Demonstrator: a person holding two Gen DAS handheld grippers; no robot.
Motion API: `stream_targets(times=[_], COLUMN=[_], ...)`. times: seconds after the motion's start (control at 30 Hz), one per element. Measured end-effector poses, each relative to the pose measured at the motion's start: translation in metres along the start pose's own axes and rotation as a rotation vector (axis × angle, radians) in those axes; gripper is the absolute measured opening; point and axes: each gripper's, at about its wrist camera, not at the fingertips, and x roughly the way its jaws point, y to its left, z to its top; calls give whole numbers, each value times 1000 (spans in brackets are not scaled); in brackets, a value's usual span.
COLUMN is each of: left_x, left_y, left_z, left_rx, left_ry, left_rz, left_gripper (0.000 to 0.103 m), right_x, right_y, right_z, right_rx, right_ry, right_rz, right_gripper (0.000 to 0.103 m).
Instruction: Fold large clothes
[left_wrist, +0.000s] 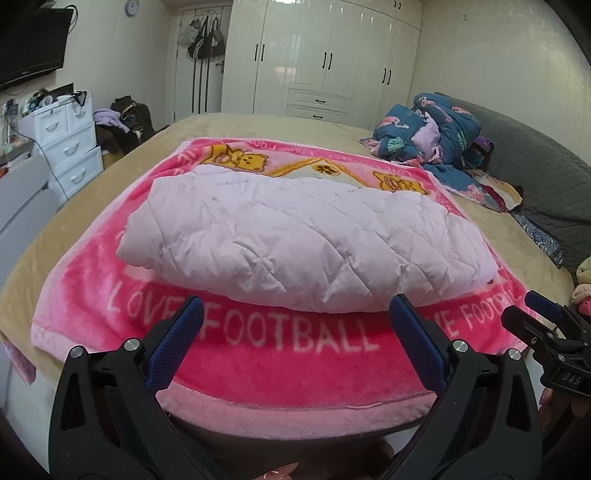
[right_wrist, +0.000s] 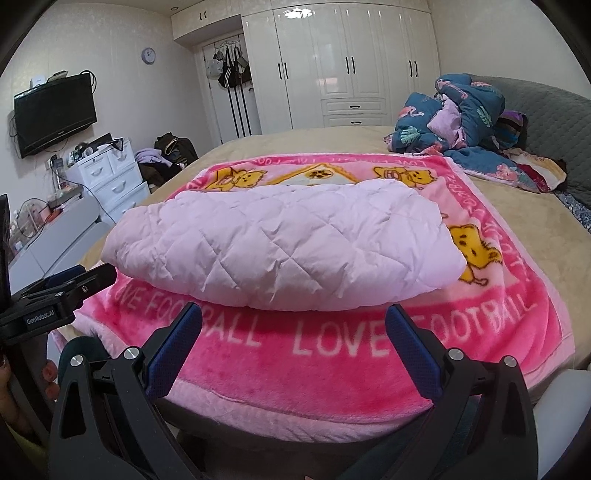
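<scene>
The left hand-held gripper (left_wrist: 295, 314) is showing two broad black plastic arms, each with triangular cut-outs and round silver screw heads, and its fingers (left_wrist: 183, 339) are wearing blue, finely textured pads. The right hand-held gripper (right_wrist: 293, 314) is looking the same: black arms, silver screws, blue dimpled pads on its fingers (right_wrist: 412, 350). Seen from the opposite camera, the left one's black body is carrying white "GenRobot.AI" lettering, the right one's is showing a "DAS" mark, and fingertips are peeking in at the left edge of the right wrist view.
</scene>
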Motion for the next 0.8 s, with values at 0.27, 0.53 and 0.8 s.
stream_targets(times=[0.27, 0.53, 0.8], left_x=[2, 2, 3], left_y=[-1, -1, -1], left_z=[-2, 0, 0], left_rx=[8, 15, 17], left_ry=[-1, 0, -2], left_rz=[8, 2, 6], left_gripper=[94, 94, 94], right_x=[2, 3, 4], right_y=[-1, -3, -4], right_z=[1, 1, 1], right_rx=[-1, -2, 0], right_ry=[6, 7, 8], right_rz=[7, 5, 8], right_gripper=[99, 99, 99])
